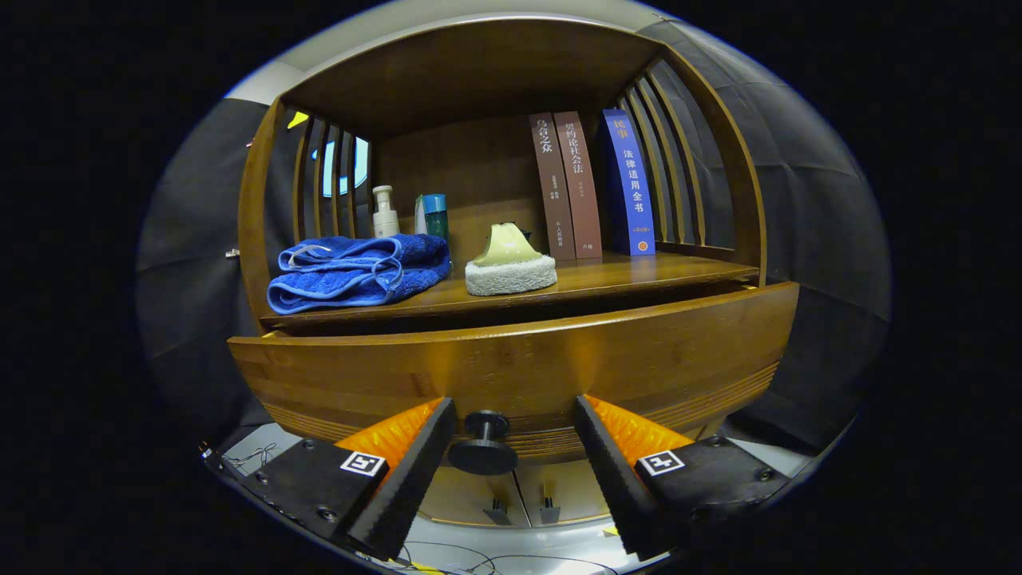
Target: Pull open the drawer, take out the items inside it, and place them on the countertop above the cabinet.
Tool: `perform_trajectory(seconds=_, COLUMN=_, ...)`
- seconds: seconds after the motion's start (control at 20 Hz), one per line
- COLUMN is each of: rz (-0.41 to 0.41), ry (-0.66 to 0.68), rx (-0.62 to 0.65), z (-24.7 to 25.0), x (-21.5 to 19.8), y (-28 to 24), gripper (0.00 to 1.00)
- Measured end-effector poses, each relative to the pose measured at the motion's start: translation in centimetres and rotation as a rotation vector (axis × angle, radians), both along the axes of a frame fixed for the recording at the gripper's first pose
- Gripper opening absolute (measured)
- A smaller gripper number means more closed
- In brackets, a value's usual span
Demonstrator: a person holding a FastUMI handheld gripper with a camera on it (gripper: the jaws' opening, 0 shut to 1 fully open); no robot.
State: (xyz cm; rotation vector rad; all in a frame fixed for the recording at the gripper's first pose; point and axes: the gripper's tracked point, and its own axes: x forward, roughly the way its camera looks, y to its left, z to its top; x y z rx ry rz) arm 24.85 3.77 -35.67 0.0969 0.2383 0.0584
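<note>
On the countertop (639, 275) a folded blue towel (357, 271) is seen at the left, then a pump bottle (385, 212), a teal bottle (433, 216), a scrub sponge (509, 266) and three upright books (595, 185). Below, the drawer (519, 367) is seen slightly pulled out; its dark knob (483, 443) is flanked, untouched, by the spread fingers of the gripper (515, 459).

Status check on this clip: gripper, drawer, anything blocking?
Gripper open, fingers either side of drawer knob, not pressing. Drawer slightly ajar. Nothing between fingers and knob.
</note>
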Motion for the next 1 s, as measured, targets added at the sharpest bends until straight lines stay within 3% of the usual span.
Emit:
perform_trajectory(seconds=0.4, rz=-0.002, ry=0.012, rx=0.012, z=-0.4, x=3.3, y=0.0, gripper=0.99)
perform_trajectory(seconds=0.75, rz=0.006, ry=0.022, rx=-0.025, z=-0.3, x=3.0, y=0.5, gripper=1.0)
perform_trajectory(seconds=1.0, rz=0.03, ry=-0.058, rx=-0.079, z=6.5, x=-0.6, y=0.4, gripper=1.0)
